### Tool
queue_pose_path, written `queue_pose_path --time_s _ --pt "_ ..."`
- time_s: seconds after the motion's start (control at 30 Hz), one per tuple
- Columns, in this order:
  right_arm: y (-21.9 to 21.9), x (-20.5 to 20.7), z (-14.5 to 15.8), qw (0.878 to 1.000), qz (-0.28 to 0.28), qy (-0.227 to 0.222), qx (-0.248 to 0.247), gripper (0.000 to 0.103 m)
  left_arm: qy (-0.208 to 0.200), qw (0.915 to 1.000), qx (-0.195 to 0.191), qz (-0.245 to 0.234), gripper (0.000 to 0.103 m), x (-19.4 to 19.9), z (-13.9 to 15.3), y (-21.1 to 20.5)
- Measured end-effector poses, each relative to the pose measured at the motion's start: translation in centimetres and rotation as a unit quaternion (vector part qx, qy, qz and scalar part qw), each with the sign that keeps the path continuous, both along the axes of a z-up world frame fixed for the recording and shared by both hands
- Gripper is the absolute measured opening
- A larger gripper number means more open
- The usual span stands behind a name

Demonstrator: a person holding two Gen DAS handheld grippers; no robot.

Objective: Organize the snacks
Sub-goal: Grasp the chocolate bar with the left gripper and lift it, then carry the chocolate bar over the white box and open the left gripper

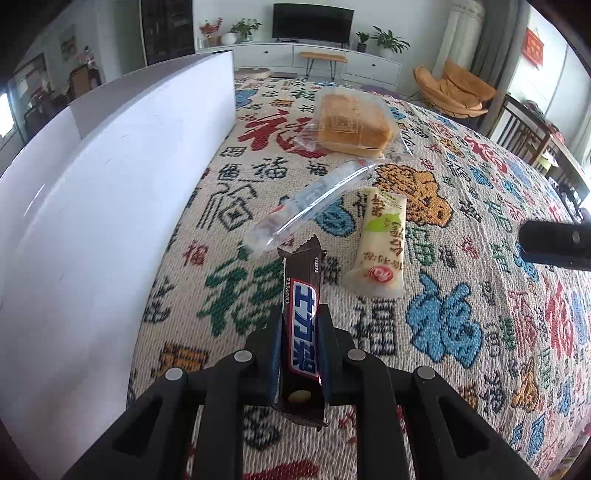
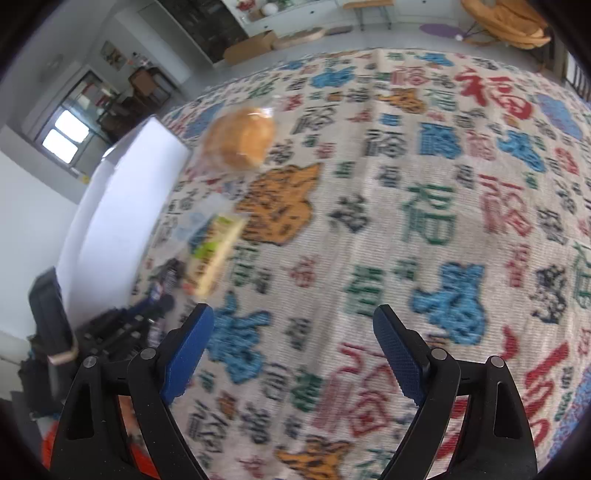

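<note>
Fingers [image 1: 325, 350] of our left gripper [image 1: 300, 334] clamp the brown chocolate bar [image 1: 302, 332] along its middle, just above the patterned tabletop [image 1: 461, 332], beside the white box [image 1: 110, 221]. Our right gripper [image 2: 293, 347] hangs wide and empty. We judge the slick wrapper may slide or pivot in the grip, or its free end could catch the box wall.

Home living room. Flat television [image 1: 312, 23] on the far wall above a long white low cabinet [image 1: 317, 59] carrying potted plants [image 1: 388, 40]. Small wooden bench [image 1: 322, 57] in front of it. Cushioned orange lounge chair [image 1: 456, 90] far right. Near: table covered with a woven cloth [image 1: 461, 295] patterned in coloured characters. Window [image 2: 64, 136] far left.
</note>
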State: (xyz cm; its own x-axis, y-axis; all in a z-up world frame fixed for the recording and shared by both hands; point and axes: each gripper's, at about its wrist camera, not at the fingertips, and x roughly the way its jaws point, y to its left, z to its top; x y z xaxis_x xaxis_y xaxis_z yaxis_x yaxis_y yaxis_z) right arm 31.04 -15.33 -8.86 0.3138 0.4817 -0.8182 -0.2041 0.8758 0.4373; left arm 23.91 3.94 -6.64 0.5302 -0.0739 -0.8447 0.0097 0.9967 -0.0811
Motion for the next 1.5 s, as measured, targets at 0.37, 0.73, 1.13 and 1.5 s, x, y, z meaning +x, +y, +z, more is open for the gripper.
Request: queue_pose_path --time_s 0.37,0.73,1.13,1.5 --pt "15.7 2.4 -3.5 0.987 0.043 0.020 -0.151 0.061 -0.046 0.9949 0.046 0.077 0.017 -7.0 3.8 0.3" --pt "13.7 -1.5 2.6 0.989 0.060 -0.038 -0.130 0.031 -0.097 0.9905 0.045 0.087 0.017 -9.6 9.5 1.0" --pt "25.3 -5.3 15.8 0.976 0.161 -0.146 -0.033 0.031 -0.137 0.9721 0.067 0.178 0.017 -12.8 15.3 11.2" --pt "32.1 -6.5 15.4 0.960 0.221 -0.168 -0.008 0.076 -0.118 0.9486 0.078 0.283 0.100 -15.6 11.9 22.4"
